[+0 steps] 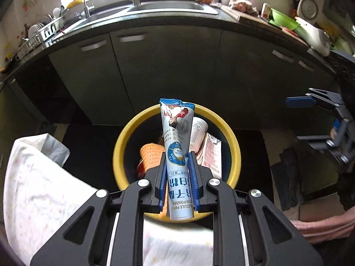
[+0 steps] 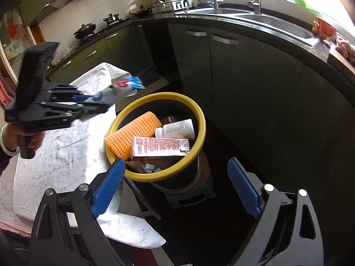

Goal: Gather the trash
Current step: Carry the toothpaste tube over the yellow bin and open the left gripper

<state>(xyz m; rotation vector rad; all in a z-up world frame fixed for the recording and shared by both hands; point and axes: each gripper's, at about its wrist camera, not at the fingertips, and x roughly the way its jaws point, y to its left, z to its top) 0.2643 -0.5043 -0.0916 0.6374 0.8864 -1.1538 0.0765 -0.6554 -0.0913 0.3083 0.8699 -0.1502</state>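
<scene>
My left gripper (image 1: 178,157) is shut on a long white-and-blue powder sachet (image 1: 177,137), whose torn top sticks up over the yellow-rimmed trash bin (image 1: 124,137). From the right wrist view the same gripper (image 2: 101,106) hovers left of the bin with the sachet (image 2: 127,86) blurred at its tip. The bin (image 2: 200,115) holds an orange mesh sponge (image 2: 133,133), a pink carton (image 2: 159,147) and a white bottle (image 2: 175,128). My right gripper (image 2: 176,166) stands open over the bin's near rim, nothing between its fingers.
A table with a white speckled cloth (image 2: 57,146) lies left of the bin. Dark green cabinets (image 1: 168,71) and a counter with a sink (image 1: 164,7) run behind. The bin stands on a small green stool (image 2: 190,197) on a dark floor.
</scene>
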